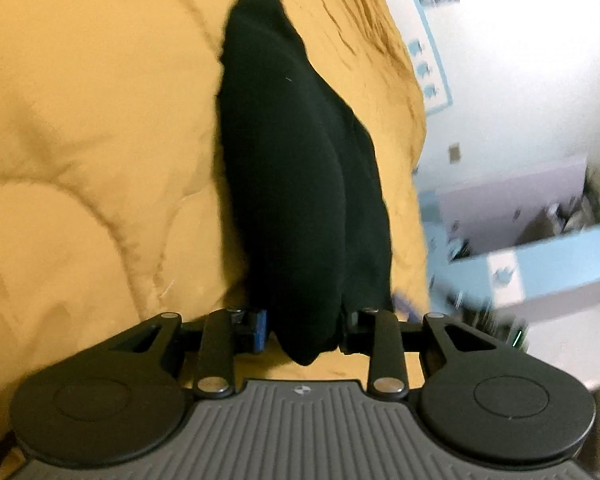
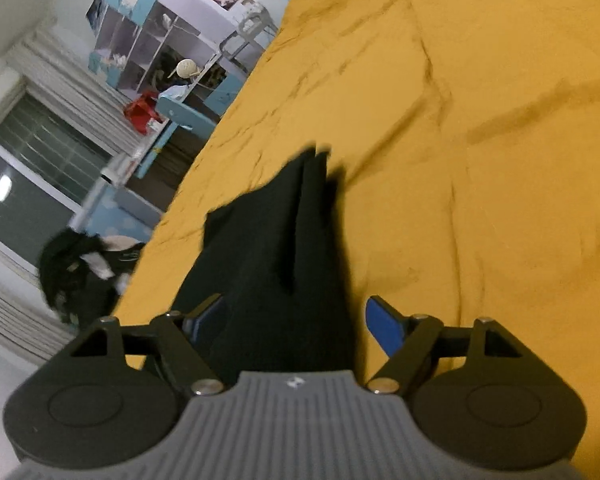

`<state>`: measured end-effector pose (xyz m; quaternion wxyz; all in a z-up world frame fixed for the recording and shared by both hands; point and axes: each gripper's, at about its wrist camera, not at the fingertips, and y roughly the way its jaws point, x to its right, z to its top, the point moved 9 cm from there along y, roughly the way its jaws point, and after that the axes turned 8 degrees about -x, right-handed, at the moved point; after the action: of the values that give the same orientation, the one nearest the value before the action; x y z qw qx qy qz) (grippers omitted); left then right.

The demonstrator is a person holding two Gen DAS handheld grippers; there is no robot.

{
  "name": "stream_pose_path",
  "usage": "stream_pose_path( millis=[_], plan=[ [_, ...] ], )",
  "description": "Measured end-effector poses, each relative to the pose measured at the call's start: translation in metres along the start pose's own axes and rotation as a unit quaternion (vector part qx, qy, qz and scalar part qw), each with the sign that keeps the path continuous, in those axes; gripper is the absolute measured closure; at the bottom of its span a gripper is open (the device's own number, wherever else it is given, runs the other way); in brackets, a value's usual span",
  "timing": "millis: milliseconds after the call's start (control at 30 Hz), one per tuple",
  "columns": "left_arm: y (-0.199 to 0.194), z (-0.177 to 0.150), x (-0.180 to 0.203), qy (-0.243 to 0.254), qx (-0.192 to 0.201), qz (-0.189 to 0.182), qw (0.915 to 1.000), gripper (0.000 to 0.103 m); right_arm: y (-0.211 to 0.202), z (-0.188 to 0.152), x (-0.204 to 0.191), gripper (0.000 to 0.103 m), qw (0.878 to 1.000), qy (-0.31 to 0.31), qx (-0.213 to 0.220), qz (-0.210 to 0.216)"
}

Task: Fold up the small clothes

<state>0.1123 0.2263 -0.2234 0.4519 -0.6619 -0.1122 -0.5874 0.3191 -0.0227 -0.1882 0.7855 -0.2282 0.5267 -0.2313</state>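
- Risk of unfolding: long, narrow, folded black fabric garment point(image 1: 292, 168) lying on the mustard-yellow quilted bed cover point(image 1: 92, 152), near end between the jaws of the left gripper point(image 1: 304, 330), far end stretching straight ahead of them.
- Left jaws parted around the cloth, blue pad on one side just beside it; cannot tell whether the other pad touches. Any pull-back with a pad snagged in the fabric would drag the near end and spoil the fold.
- Right gripper point(image 2: 296, 320) released, jaws spread wide, blue pads clear of the same garment's point(image 2: 276, 248) other end, which sits between them and points ahead.
- Layers at the tip ahead of the right jaws look splayed, with a slit between them; could spring apart once left alone.
- Soft, puffy cover under the cloth gives poor support; pressing down to flatten may shift the bundle sideways.
- Garment lies near the bed edge; a careless sweep could push it off.
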Motion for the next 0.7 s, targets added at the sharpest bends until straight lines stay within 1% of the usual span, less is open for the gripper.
stream_pose_path(
  millis=[33, 67, 100, 133, 167, 200, 233, 267, 300, 367, 400, 433, 467, 500, 533, 567, 600, 667, 700],
  plan=[
    [0.0, 0.002, -0.003, -0.01, 0.005, -0.008, 0.9999, 0.065, 0.0, -0.009, 0.001, 0.029, 1.0, 0.003, -0.004, -0.004],
    [0.001, 0.003, -0.005, -0.018, 0.008, -0.012, 0.9997, 0.068, 0.001, -0.017, 0.003, 0.032, 1.0, -0.001, -0.006, -0.015],
    [0.002, 0.005, -0.006, -0.024, 0.011, -0.015, 0.9995, 0.07, 0.004, -0.023, 0.002, 0.038, 1.0, -0.007, -0.007, -0.024],
    [0.003, 0.006, -0.008, -0.029, 0.013, -0.017, 0.9993, 0.071, 0.01, -0.029, 0.002, 0.055, 0.999, -0.011, -0.017, -0.029],
    [0.003, 0.008, -0.008, -0.034, 0.017, -0.019, 0.9991, 0.081, 0.016, -0.031, 0.004, 0.076, 0.999, -0.011, -0.025, -0.039],
    [0.003, 0.009, -0.009, -0.039, 0.021, -0.016, 0.9989, 0.084, 0.018, -0.033, 0.006, 0.086, 0.998, -0.016, -0.022, -0.059],
    [0.001, 0.009, -0.007, -0.035, 0.027, -0.01, 0.999, 0.085, 0.019, -0.033, 0.004, 0.091, 0.997, -0.026, -0.021, -0.065],
    [0.0, 0.009, 0.0, -0.022, 0.033, -0.002, 0.9992, 0.086, 0.017, -0.031, 0.0, 0.093, 0.998, -0.028, -0.015, -0.061],
    [-0.002, 0.008, 0.007, -0.004, 0.041, 0.007, 0.9991, 0.086, 0.012, -0.028, -0.001, 0.094, 0.998, -0.031, -0.005, -0.058],
    [-0.003, 0.005, 0.011, 0.01, 0.049, 0.028, 0.9984, 0.086, 0.003, -0.025, 0.001, 0.094, 0.996, -0.036, 0.004, -0.076],
    [-0.002, 0.003, 0.009, 0.012, 0.044, 0.035, 0.9984, 0.086, 0.003, -0.026, 0.006, 0.096, 0.996, -0.037, 0.0, -0.086],
    [0.002, 0.002, 0.001, 0.01, 0.036, 0.041, 0.9985, 0.086, 0.007, -0.028, 0.012, 0.1, 0.995, -0.034, -0.008, -0.095],
    [0.005, 0.001, -0.007, -0.001, 0.034, 0.038, 0.9987, 0.082, 0.011, -0.031, 0.019, 0.1, 0.994, -0.031, -0.019, -0.1],
    [0.004, 0.0, -0.011, -0.015, 0.034, 0.021, 0.9991, 0.08, 0.016, -0.034, 0.025, 0.098, 0.995, -0.024, -0.027, -0.098],
    [0.002, -0.001, -0.012, -0.018, 0.032, 0.004, 0.9993, 0.08, 0.017, -0.036, 0.031, 0.091, 0.995, -0.017, -0.026, -0.096],
    [-0.002, -0.002, -0.012, -0.021, 0.029, -0.004, 0.9993, 0.078, 0.014, -0.036, 0.033, 0.086, 0.995, -0.015, -0.018, -0.095],
    [-0.008, -0.004, -0.011, -0.027, 0.025, -0.009, 0.9993, 0.078, 0.009, -0.035, 0.034, 0.084, 0.996, -0.013, -0.011, -0.09],
    [-0.022, -0.005, -0.008, -0.034, 0.026, -0.007, 0.9991, 0.077, -0.003, -0.029, 0.031, 0.074, 0.995, -0.015, 0.01, -0.094],
    [-0.031, -0.004, -0.005, -0.027, 0.033, 0.006, 0.9991, 0.077, -0.01, -0.025, 0.026, 0.074, 0.994, -0.028, 0.027, -0.105]
  ],
)
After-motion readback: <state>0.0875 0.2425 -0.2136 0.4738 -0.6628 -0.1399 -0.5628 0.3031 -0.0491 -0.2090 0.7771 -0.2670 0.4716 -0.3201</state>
